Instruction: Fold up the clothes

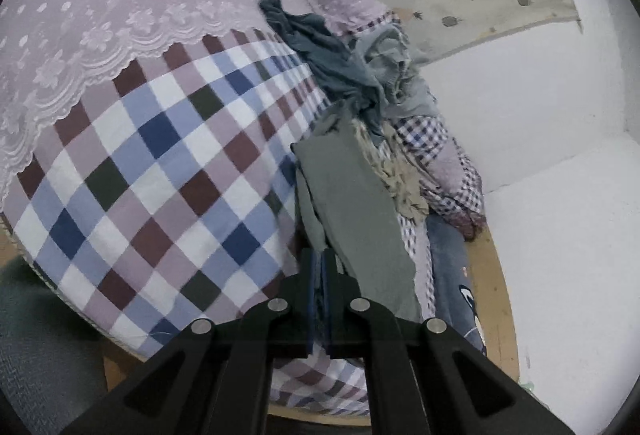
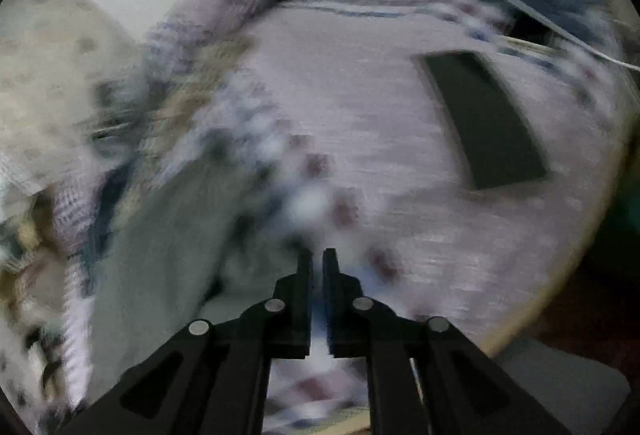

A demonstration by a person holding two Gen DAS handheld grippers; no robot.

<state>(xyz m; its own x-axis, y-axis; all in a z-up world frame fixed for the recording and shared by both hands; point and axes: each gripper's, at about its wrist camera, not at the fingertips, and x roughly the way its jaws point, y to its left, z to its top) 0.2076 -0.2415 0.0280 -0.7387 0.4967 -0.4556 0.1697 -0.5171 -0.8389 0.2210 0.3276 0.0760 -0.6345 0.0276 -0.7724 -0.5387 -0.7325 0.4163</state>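
Left wrist view: your left gripper (image 1: pixel 319 255) pinches the near edge of a grey-green garment (image 1: pixel 352 195) beside the checked bedspread (image 1: pixel 160 155); the thin bite may slip. Right wrist view: badly blurred; your right gripper (image 2: pixel 318 255), nearly closed, seems empty, risking a misplaced grab.

A checked bedspread (image 1: pixel 160 163) carries a lace cloth (image 1: pixel 100 15) and heaped clothes (image 1: pixel 360 75).

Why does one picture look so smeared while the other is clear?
Right wrist view: motion blur streaks the bedcover and the dark folded piece; only the right gripper stays crisp. Left wrist view: sharp checks, with fisheye bending of the bed.
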